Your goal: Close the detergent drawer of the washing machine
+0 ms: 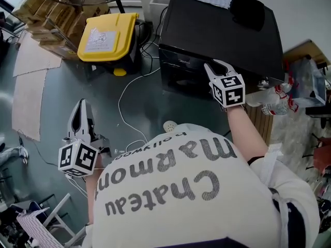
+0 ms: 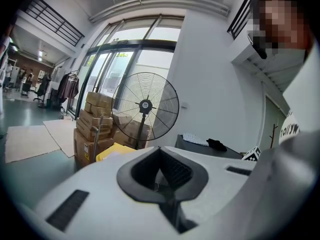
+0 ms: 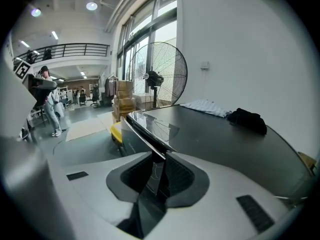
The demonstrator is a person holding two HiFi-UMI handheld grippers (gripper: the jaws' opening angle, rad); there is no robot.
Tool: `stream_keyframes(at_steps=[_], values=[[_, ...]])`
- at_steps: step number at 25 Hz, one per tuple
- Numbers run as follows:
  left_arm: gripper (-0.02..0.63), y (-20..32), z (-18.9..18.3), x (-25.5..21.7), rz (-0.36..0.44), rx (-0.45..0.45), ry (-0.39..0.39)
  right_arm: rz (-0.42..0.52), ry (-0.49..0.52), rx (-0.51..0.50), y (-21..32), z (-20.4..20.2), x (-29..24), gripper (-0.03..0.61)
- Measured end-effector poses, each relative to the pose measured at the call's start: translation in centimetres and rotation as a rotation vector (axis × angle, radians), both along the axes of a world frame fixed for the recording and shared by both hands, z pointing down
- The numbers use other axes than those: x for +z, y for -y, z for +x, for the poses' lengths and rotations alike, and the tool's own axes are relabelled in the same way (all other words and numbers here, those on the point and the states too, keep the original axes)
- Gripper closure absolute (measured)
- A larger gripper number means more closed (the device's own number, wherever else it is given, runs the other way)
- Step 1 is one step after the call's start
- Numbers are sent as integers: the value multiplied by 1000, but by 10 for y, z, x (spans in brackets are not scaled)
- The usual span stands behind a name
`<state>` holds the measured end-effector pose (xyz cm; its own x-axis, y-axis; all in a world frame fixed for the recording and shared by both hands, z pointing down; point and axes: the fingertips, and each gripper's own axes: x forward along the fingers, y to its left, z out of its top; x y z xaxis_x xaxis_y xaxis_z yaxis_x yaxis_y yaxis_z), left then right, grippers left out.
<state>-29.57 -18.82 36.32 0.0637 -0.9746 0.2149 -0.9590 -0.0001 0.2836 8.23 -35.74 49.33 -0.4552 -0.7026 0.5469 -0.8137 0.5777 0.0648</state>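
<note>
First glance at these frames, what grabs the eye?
The glossy black washing machine at upper right of the head view, with the right gripper clamped on a thin dark panel at its front edge. Then the bright yellow plastic bin lid left of it, and the large wire pedestal fan mid-frame in the left gripper view.

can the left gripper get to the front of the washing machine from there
Probably yes: the left gripper hangs shut and empty over bare floor, with only a thin white cable between it and the washing machine. The right gripper looks clamped on its top front edge.
</note>
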Motion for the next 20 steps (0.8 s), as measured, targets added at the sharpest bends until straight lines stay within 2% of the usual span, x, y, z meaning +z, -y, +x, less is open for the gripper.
stream_keyframes(at_steps=[9,20], values=[[606,13,9,1,1,28,-4,16,-1,-5,1,0,0,479],[606,2,8,3,-13,27,6,7,-25,1,1,2,5,476]])
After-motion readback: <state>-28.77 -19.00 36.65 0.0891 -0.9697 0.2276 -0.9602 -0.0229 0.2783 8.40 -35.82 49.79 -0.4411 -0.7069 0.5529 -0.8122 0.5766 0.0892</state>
